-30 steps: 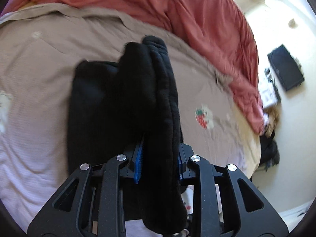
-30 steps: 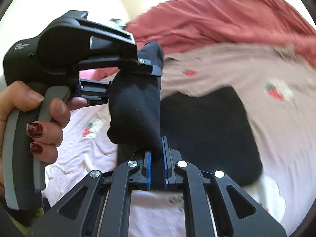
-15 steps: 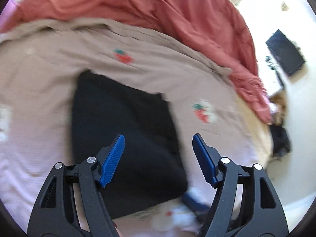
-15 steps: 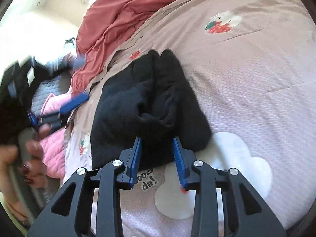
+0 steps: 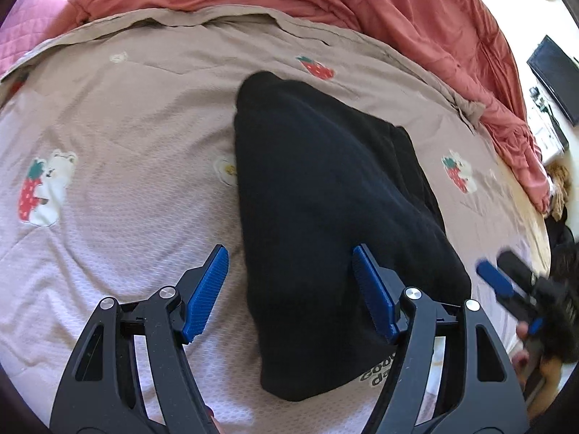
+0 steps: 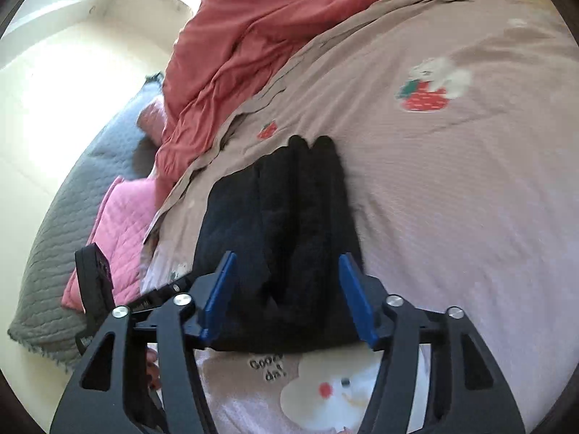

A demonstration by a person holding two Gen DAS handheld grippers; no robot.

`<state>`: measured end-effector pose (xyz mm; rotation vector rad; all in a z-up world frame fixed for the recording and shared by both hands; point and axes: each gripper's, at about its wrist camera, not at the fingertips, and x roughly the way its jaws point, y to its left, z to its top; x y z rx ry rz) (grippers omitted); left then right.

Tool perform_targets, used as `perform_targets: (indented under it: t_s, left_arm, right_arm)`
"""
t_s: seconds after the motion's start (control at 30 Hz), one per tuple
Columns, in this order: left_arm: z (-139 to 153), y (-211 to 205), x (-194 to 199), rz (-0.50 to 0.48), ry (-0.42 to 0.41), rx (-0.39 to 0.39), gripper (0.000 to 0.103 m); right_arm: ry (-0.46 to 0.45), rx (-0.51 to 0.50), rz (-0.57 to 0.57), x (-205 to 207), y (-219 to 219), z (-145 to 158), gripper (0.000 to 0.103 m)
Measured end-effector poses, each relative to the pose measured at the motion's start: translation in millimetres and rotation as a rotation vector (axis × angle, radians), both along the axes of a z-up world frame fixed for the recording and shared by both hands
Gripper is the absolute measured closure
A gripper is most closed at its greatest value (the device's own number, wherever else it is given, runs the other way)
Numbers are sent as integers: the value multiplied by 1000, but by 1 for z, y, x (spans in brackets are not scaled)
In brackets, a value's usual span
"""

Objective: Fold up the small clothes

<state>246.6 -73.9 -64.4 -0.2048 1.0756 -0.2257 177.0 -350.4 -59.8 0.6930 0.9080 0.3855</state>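
Observation:
A black garment (image 5: 325, 195) lies folded in a long bundle on the beige strawberry-print blanket (image 5: 126, 126). My left gripper (image 5: 289, 253) hovers open over its near left edge; the blue pads (image 5: 208, 289) do not press the cloth. From the other side, the garment (image 6: 289, 209) shows as thick folds. My right gripper (image 6: 287, 256) straddles its near end, and its jaws are opening with the cloth between them, not squeezed. The right gripper (image 5: 506, 282) shows blurred at the right edge of the left wrist view, with a hand below it.
A red duvet (image 5: 362, 7) is bunched along the far side of the bed. A pink quilted pad (image 6: 119, 231) and a grey quilt (image 6: 65, 224) lie past the bed's left edge. A dark flat box (image 5: 553, 72) sits on the floor at right.
Both grippers were shut on the lifted black garment. They let go of it and their jaws spread. The garment now lies folded on the blanket, and the left gripper has sunk closer to it.

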Motion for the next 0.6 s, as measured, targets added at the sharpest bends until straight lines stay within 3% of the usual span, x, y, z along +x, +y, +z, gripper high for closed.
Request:
perform_targets:
  t_s: [0.07,0.2,0.4,0.47,0.6]
  left_arm:
    - [-2,-2,-2,-2,-4,-4,40]
    - [-8,-6,-6,-13,1,-19,40]
    - [-9,-16,-11,-32,-18,25,39]
    - [-9,-16,-11,-32,-18,26,39]
    - [-9,-16,-11,-30,-19,18,39]
  right_arm:
    - [5,-24,55,18,10,-2,34]
    - [6,-160,115,43,28,-10,33]
    - [23,-182,153,63,38,-28,32]
    - [16,-181,167,66,41,-28,47]
    - [-8,-219,164,64,43,-20,58]
